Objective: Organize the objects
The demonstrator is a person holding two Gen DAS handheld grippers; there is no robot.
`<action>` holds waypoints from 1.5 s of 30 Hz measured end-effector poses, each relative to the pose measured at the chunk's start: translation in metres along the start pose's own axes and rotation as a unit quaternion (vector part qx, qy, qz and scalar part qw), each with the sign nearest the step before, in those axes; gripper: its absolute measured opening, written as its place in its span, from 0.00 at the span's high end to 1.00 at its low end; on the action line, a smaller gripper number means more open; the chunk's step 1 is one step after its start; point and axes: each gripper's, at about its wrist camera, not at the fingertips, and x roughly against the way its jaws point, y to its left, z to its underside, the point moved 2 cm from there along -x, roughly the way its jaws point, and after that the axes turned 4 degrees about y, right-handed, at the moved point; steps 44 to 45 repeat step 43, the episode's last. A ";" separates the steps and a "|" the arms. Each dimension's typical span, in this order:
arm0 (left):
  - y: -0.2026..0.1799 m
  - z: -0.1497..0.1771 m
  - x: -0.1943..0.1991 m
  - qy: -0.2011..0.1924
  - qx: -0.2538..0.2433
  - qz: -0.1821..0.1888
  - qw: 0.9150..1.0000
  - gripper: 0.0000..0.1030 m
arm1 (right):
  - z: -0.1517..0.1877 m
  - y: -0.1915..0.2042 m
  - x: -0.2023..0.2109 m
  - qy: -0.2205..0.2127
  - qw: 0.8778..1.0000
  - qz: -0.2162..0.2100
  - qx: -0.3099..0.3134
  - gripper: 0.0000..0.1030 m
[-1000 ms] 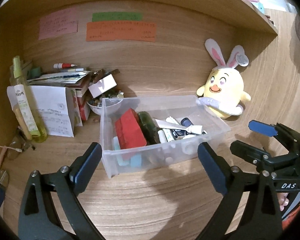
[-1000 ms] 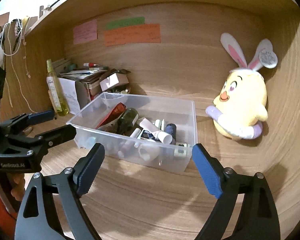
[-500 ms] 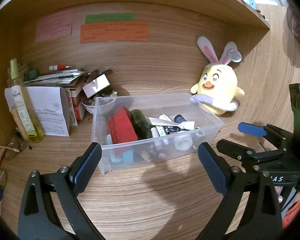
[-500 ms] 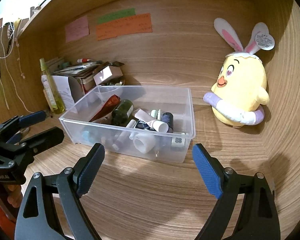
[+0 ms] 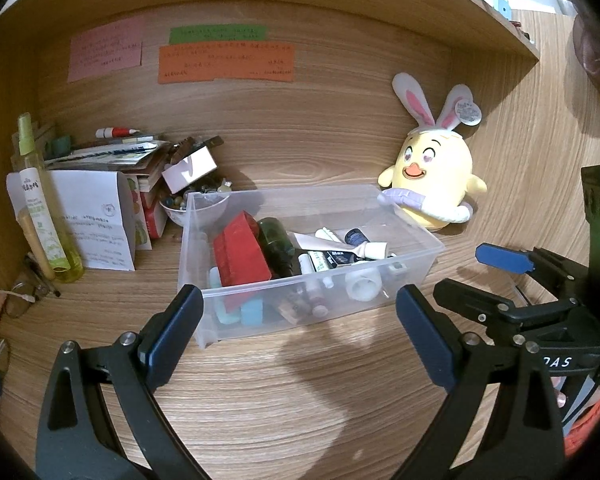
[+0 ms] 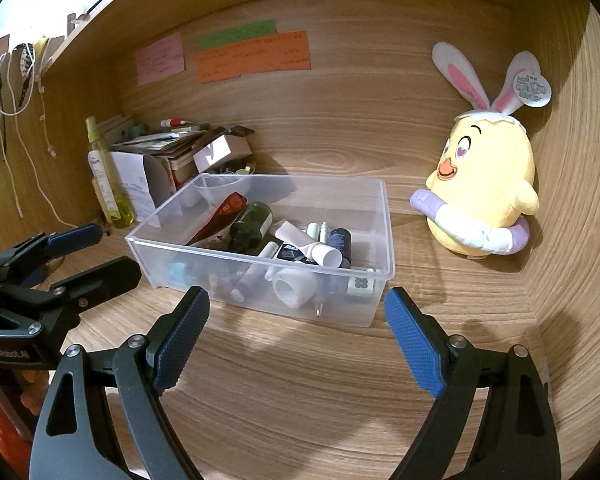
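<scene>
The clear plastic bin (image 5: 308, 280) sits on the wooden desk (image 5: 300, 400), roughly midway between its left and right ends and a little out from the back wall; the left gripper (image 5: 298, 328) hangs just in front of the bin's near wall with its jaws spread wide and nothing between them; the right gripper (image 6: 296, 336) hovers before the bin's near right corner, equally wide open and empty.

The bin looks thin-walled and light in itself, though loaded with small things it will likely flex if pinched at one wall; the rim at a short end seems the sounder place to take hold; the smooth plastic could slip against the pads. Inside, a red box (image 5: 240, 256) leans against a dark green bottle (image 5: 276, 244); a white tube (image 5: 340, 246) lies across smaller tubes and vials; these are light and rigid, but round and apt to roll. The yellow plush chick (image 6: 484, 192) stands near the desk's back right corner, just touching or nearly touching the bin's far right corner; it is soft and would give under any grip.

The items along the bin's bottom are blurred through the frosted wall, and what they are is hard to tell; a bowl (image 5: 180, 210) behind the bin's far left corner is partly hidden; the stack of papers (image 5: 112, 152) and spray bottle (image 5: 40, 200) by the left end overlap each other.
</scene>
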 end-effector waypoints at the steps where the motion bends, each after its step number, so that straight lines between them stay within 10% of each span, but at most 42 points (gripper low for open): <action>1: 0.000 0.000 0.000 0.001 0.001 0.001 1.000 0.04 | 0.000 0.000 0.000 0.000 1.000 -0.001 0.000 0.15; 45: 0.000 0.002 -0.002 0.014 0.010 0.027 0.999 0.04 | 0.000 -0.001 0.002 0.005 1.000 -0.006 0.001 0.14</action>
